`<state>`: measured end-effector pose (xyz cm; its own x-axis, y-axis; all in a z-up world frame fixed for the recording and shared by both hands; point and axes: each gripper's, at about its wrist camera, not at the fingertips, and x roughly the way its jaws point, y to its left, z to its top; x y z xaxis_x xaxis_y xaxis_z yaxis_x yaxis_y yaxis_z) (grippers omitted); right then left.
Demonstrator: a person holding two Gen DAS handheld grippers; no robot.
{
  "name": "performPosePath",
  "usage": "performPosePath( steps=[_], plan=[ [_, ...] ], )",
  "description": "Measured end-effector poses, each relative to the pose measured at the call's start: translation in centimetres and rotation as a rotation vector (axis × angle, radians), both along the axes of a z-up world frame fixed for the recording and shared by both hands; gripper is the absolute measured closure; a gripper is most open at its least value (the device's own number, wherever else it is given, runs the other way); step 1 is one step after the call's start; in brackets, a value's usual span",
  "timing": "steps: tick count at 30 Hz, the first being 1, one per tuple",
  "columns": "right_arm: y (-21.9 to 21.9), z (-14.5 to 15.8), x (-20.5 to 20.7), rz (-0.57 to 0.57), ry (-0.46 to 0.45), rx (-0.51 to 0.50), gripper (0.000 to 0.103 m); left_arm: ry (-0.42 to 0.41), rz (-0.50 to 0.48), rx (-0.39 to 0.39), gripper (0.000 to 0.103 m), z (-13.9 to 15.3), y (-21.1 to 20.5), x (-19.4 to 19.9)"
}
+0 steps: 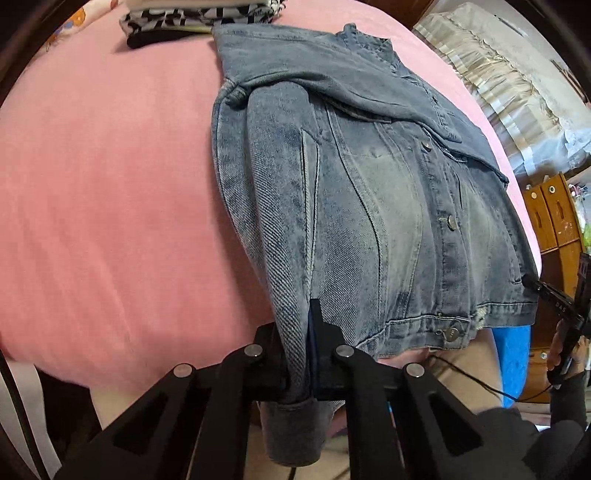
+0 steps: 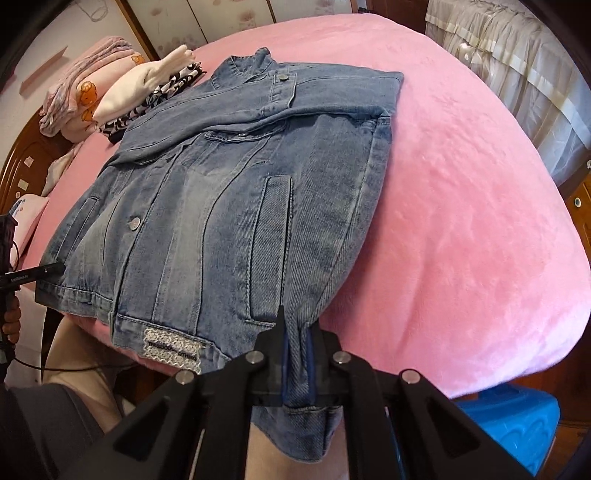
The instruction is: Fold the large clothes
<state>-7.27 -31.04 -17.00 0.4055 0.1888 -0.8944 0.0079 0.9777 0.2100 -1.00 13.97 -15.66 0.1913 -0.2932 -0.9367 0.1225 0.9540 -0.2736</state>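
Note:
A faded blue denim jacket lies front up on the pink bed, sleeves folded in along its sides and collar at the far end. My left gripper is shut on the jacket's near left edge, pinching sleeve and hem, with the cuff hanging below the jaws. On the near right edge my right gripper is shut the same way, its cuff drooping. Each gripper appears in the other's view: the right gripper at the hem's right corner, the left gripper at the left corner.
The pink bedcover spreads wide on both sides of the jacket. A stack of folded clothes sits by the collar, near pillows. A blue plastic stool stands below the bed's near edge. A wooden cabinet is at the right.

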Motion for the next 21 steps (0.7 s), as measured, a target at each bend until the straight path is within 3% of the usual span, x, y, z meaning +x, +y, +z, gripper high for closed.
performPosePath(
  steps=[6, 13, 21],
  plan=[
    [-0.9, 1.9, -0.5, -0.007, 0.002, 0.072, 0.097, 0.038, 0.046, -0.103, 0.097, 2.0, 1.7, 1.9],
    [-4.4, 5.3, 2.2, -0.129, -0.018, 0.274, 0.096, 0.052, 0.150, -0.253, 0.097, 5.1, 3.7, 6.4],
    [-7.5, 11.2, 11.4, -0.219, -0.105, 0.405, 0.095, -0.056, 0.239, -0.344, 0.094, 10.3, 2.7, 16.4]
  ],
)
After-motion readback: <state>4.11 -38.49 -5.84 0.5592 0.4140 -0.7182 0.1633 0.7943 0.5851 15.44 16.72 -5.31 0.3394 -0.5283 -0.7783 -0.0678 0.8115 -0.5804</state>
